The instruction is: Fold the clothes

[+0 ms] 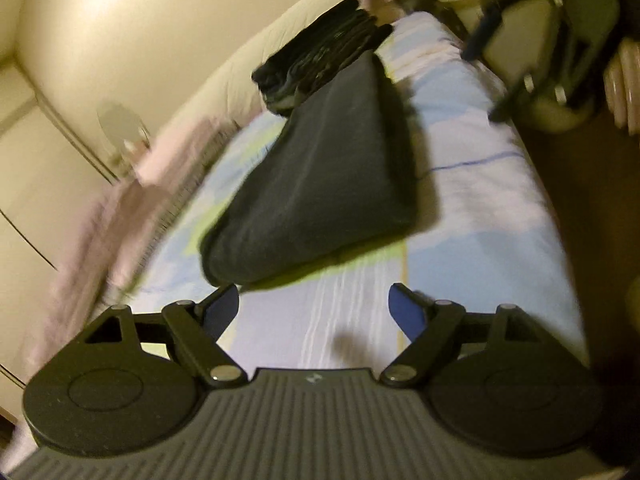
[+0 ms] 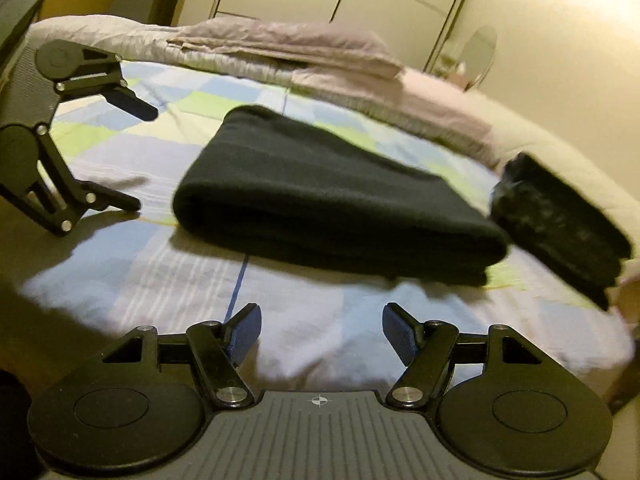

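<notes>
Both grippers, left gripper (image 1: 314,312) and right gripper (image 2: 322,334), hang released and empty near the folded dark garment (image 2: 320,204) on the bed (image 2: 320,340)

Black folded garment (image 2: 328,200) on blue, green and white patchwork bedsheet (image 2: 320,320).

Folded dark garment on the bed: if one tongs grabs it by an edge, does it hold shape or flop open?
The folded dark garment is probably floppy: it is soft cloth with rounded fold edges, so the layers would likely sag and open. It looks thick, several layers deep, so perhaps not very light. Pushed across the patchwork bedcover, it would likely bunch rather than slide.
</notes>
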The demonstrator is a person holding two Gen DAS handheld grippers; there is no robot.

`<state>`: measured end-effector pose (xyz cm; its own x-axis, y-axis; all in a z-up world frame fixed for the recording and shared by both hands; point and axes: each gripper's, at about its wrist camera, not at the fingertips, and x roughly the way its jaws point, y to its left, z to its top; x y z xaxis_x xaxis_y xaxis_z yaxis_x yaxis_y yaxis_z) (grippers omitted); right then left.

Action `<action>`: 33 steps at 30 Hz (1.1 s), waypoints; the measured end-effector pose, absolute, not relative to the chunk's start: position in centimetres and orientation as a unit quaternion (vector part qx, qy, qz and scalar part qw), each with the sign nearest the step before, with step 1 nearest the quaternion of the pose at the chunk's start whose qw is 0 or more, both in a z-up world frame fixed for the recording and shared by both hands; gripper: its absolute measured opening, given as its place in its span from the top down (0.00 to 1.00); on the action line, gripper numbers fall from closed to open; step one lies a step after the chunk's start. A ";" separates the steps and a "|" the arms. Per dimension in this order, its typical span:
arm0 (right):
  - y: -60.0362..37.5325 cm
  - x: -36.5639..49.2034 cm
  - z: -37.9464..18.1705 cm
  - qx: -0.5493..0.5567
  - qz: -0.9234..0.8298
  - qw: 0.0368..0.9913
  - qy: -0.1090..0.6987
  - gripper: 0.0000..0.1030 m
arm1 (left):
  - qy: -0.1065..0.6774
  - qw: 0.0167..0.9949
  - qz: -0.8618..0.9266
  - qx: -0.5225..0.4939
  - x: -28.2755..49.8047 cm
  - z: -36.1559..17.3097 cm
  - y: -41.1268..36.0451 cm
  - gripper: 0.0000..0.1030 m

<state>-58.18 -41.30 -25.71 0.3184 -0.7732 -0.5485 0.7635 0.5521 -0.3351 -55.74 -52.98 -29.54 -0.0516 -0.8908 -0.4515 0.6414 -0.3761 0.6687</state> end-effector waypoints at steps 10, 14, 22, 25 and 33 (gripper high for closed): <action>-35.6 -59.6 -23.0 -0.033 -0.464 0.811 0.356 0.32 | -0.270 0.465 -0.676 0.504 -59.1 -28.6 -51.5 0.22; -36.4 -59.8 -22.5 -0.046 -0.450 0.810 0.373 0.32 | -0.311 0.420 -0.662 0.538 -59.4 -29.6 -54.2 0.23; -43.4 -58.8 -25.0 -0.083 -0.430 0.807 0.395 0.32 | -0.385 0.356 -0.659 0.540 -59.6 -33.0 -58.7 0.28; -46.1 -58.5 -26.1 -0.103 -0.422 0.801 0.412 0.30 | -0.409 0.333 -0.661 0.533 -60.0 -33.2 -59.7 0.28; -49.8 -58.2 -28.8 -0.208 -0.383 0.782 0.446 0.19 | -0.333 0.358 -0.714 0.502 -58.7 -29.9 -62.1 0.70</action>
